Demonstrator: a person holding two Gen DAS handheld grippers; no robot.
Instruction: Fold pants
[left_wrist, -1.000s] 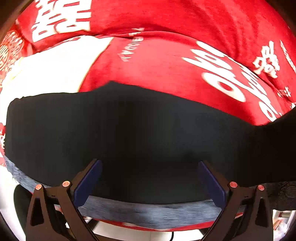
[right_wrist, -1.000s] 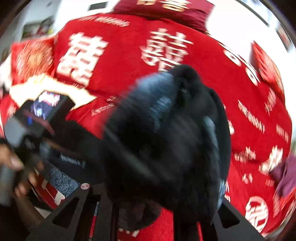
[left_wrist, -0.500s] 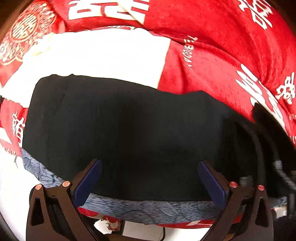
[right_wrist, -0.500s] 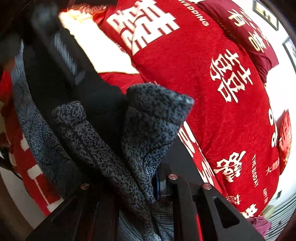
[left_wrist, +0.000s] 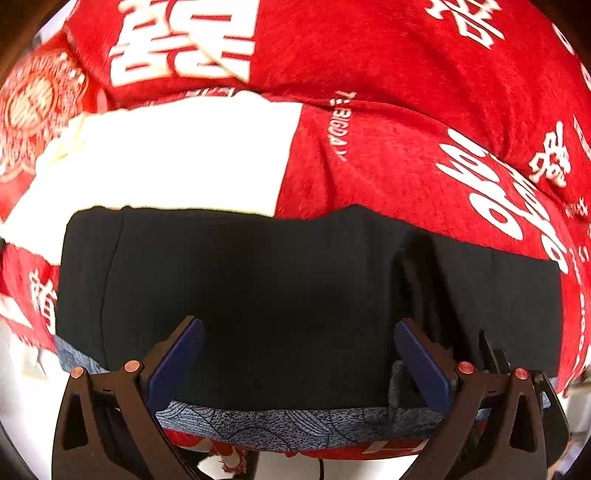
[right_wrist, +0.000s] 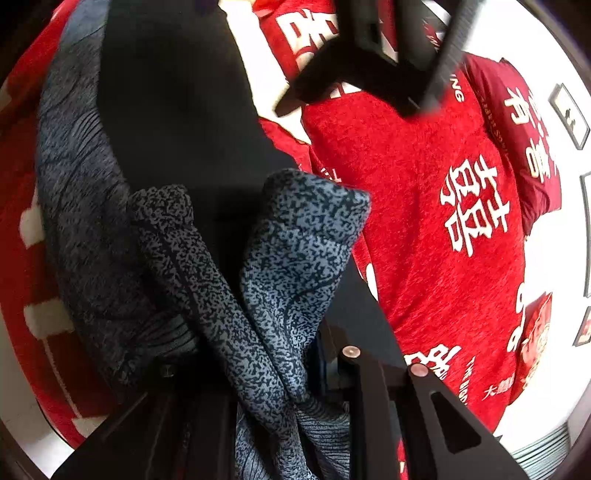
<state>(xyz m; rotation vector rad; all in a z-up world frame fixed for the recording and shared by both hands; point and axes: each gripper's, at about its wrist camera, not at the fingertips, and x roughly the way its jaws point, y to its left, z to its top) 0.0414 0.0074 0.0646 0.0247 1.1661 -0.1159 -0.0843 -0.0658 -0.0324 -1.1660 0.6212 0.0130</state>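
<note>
Pants (left_wrist: 295, 295) lie black and flat on the red bedspread (left_wrist: 406, 166) under my left gripper (left_wrist: 299, 354), whose jaws stand wide with nothing pinched. My right gripper (right_wrist: 258, 369) is opening, the speckled grey waistband (right_wrist: 295, 251) bunched between its jaws. Farther off lies a white patch (left_wrist: 177, 155).

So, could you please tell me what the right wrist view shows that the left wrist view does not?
Only the right wrist view shows the bunched speckled grey waistband between the right tongs, whose jaws are opening, and a dark red pillow. Only the left wrist view shows the flat folded edge under the open left tongs and a white patch. Both show the black pants and red bedspread.
</note>
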